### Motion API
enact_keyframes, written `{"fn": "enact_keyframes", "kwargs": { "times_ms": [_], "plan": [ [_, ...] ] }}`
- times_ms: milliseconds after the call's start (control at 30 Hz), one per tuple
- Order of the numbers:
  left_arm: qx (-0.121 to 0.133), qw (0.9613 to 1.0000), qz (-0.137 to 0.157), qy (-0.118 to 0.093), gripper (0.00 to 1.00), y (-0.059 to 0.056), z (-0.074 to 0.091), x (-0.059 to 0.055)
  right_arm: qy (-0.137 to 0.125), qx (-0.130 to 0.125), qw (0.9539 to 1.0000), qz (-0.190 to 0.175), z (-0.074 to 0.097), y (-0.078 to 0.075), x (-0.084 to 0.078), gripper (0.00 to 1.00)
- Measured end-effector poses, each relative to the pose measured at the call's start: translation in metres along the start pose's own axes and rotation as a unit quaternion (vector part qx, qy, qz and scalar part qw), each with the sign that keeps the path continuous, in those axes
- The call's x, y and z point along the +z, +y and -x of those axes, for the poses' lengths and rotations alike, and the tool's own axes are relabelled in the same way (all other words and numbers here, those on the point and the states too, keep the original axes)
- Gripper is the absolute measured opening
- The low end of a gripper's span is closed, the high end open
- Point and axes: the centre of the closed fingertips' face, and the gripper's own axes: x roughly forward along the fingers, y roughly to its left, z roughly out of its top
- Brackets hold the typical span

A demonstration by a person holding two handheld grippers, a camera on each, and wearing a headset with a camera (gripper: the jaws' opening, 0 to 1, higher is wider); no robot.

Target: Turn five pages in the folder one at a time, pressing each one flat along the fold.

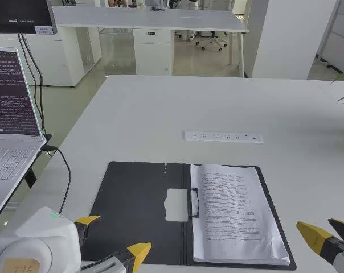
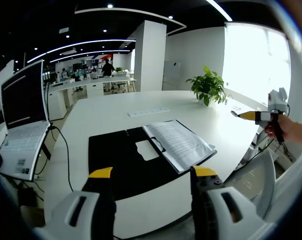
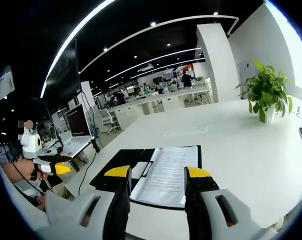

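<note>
Meanwhile, left claw (image 2: 151, 172) and right claw (image 3: 153, 171) hang wide, empty. The open folder (image 1: 143, 210) lies on the surface (image 1: 160, 114), pages (image 1: 232, 210) clipped right

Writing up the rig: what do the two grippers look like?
Both the left gripper and the right gripper have pale moulded bodies and dark jaws capped with yellow tips. The left gripper's rounded white housing carries a small green light and a tan label.

We log the folder (image 1: 138, 210) open on the counter (image 1: 160, 108) near its front edge, page stack (image 1: 234, 210) on its right half; power strip (image 1: 223, 137) behind it, laptop (image 1: 9, 131) at left.
</note>
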Motion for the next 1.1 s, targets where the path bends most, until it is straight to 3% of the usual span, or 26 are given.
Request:
{"fn": "enact_keyframes", "kwargs": {
  "times_ms": [200, 433, 1100],
  "plan": [
    [0.003, 1.0, 0.002, -0.005, 0.62, 0.003, 0.003, 0.004, 0.011, 0.003, 0.9998, 0.016, 0.0, 0.0, 0.001, 0.48],
    [0.004, 1.0, 0.0, -0.007, 0.61, 0.005, 0.002, 0.007, 0.006, 0.003, 0.9996, 0.029, 0.002, -0.001, 0.009, 0.48],
    [-0.004, 1.0, -0.005, 0.007, 0.61, -0.002, -0.005, 0.0, 0.018, 0.003, 0.9993, 0.033, 0.0, -0.006, 0.002, 0.48]
  ]
}}
